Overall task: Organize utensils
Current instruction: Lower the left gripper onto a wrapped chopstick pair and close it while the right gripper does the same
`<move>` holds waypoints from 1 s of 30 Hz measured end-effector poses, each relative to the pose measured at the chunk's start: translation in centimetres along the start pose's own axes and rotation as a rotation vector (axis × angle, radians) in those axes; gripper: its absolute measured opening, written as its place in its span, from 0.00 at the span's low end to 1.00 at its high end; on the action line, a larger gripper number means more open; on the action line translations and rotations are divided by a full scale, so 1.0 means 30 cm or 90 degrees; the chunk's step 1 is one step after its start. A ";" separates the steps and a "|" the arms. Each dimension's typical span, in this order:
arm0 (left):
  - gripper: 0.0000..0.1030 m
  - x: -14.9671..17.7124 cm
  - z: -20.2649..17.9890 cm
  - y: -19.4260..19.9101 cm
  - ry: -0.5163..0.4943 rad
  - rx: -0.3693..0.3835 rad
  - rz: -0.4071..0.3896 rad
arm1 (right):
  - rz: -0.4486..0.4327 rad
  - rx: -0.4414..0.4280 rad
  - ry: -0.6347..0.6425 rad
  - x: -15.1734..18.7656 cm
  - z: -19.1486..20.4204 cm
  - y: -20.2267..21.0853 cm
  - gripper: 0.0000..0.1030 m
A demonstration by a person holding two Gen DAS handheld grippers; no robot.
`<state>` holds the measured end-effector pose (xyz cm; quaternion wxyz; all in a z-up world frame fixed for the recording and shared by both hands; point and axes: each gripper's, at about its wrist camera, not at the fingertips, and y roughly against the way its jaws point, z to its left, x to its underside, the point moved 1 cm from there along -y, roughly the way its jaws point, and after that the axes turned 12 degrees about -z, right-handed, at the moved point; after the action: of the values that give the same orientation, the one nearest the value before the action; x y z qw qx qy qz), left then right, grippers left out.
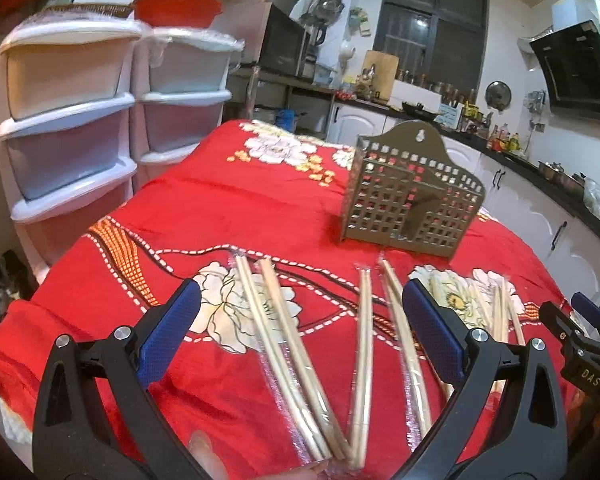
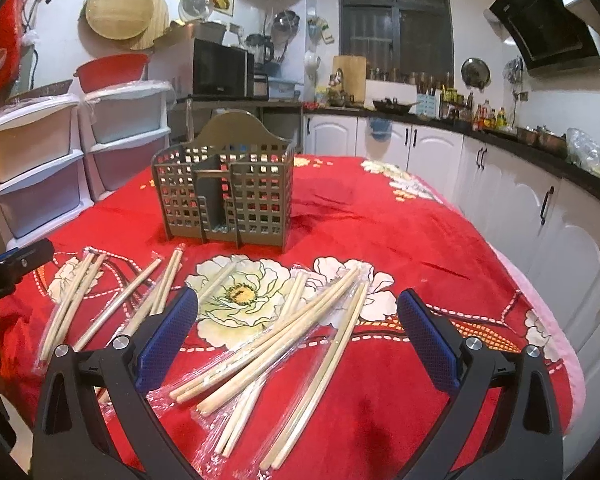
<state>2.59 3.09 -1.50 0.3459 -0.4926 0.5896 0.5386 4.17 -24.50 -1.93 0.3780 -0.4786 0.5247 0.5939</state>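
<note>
While both our left gripper (image 1: 300, 330) and right gripper (image 2: 298, 326) gape wide and empty, the wrapped chopsticks (image 2: 284, 320), light, stiff, slippery, lie before the caddy (image 2: 224, 196); we judge mid-length best.

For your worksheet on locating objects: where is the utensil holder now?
The utensil holder stands upright on the red cloth, beyond the chopsticks, left of centre in the right wrist view.

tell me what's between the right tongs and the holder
In the right wrist view, wrapped chopsticks lie just ahead of the open right tongs; beyond them only bare red cloth reaches the holder.
</note>
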 end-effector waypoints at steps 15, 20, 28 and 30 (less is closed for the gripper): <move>0.90 -0.014 0.163 -0.190 0.053 -0.020 0.142 | 0.104 -0.021 -0.030 -0.029 -0.080 -0.212 0.94; 0.88 -0.004 0.199 -0.268 0.067 -0.011 0.193 | 0.119 -0.025 -0.032 -0.043 -0.100 -0.268 0.94; 0.72 0.004 0.246 -0.349 0.133 0.015 0.237 | 0.182 -0.041 -0.070 -0.031 -0.169 -0.363 0.79; 0.65 0.000 0.249 -0.362 0.137 0.014 0.241 | 0.202 -0.044 -0.086 -0.022 -0.188 -0.392 0.78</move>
<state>12.03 11.11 -6.04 0.1791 -0.4241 0.7108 0.5318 16.51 -28.11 -4.31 0.2972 -0.3617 0.5463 0.6946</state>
